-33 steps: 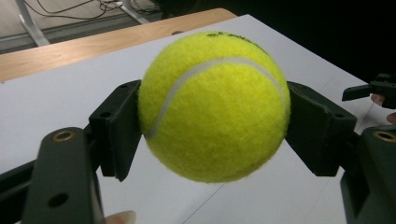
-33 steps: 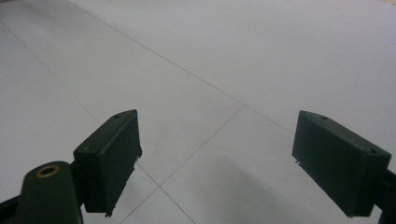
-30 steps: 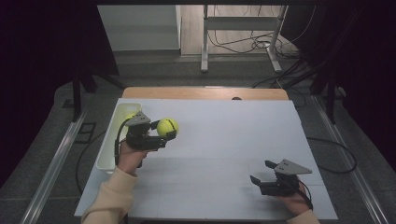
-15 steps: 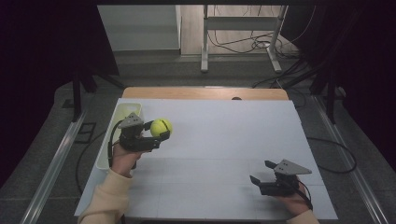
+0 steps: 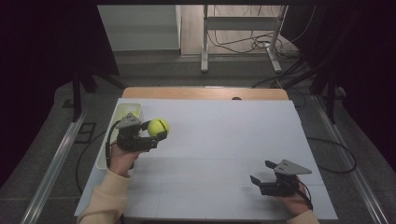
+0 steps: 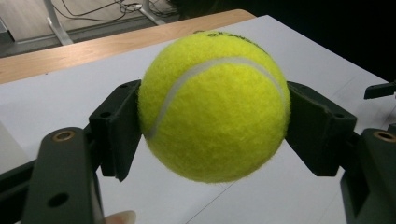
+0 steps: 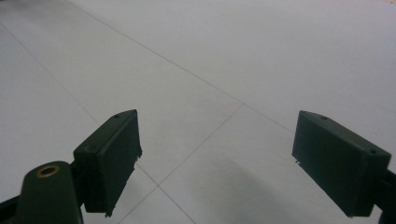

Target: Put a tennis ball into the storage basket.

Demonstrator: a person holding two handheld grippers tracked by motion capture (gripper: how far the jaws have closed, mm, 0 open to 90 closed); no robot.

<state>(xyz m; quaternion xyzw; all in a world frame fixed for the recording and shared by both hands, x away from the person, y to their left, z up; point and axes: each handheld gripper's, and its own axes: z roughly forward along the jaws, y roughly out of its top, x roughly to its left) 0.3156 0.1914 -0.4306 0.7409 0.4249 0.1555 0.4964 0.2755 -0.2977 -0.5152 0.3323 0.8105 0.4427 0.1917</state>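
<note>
Fingers (image 6: 116, 135) of the left gripper (image 5: 156, 135) are pinching a yellow tennis ball (image 6: 215, 105), one on each side, right at its fat middle. The ball is up in the air, a little above the white surface (image 5: 224, 140), near the left side of it. Just beside that hand sits a pale tray (image 5: 114, 126) along the left edge; something yellow-green seems to lie in it, but it is too small to tell what.

A ball like this looks light and fuzzy. It should squash a bit when squeezed and not slip much, because the fuzz grips. It will not break. But it is round, so it could roll off if let go flat on the surface. Holding it across the widest part, like now, seems the best way.

Far over by the near right corner, the right gripper (image 5: 261, 179) rests low over the surface. Its fingers (image 7: 109, 154) are spread wide apart with nothing between them.
</note>
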